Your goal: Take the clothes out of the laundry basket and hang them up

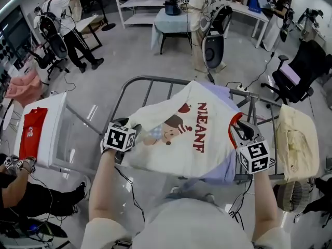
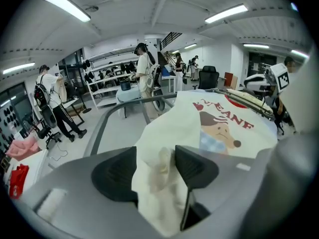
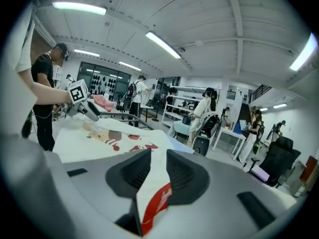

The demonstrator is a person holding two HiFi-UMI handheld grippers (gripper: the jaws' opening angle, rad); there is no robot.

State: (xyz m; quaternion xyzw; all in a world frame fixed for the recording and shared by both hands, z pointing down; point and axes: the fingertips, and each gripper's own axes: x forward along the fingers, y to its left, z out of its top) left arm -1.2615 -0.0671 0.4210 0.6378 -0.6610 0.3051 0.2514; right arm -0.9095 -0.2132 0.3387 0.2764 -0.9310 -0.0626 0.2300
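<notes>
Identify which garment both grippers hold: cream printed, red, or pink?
The cream cartoon-print T-shirt, stretched between left gripper and right gripper. The red garment and pink garment lie far left.

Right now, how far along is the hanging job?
Done: a lavender garment and a cream garment already lie over the rack. In hand: the printed T-shirt, spread over the rack, its edges between the jaws of the left gripper and right gripper. Left: letting it go, then the red garment in the white basket.
</notes>
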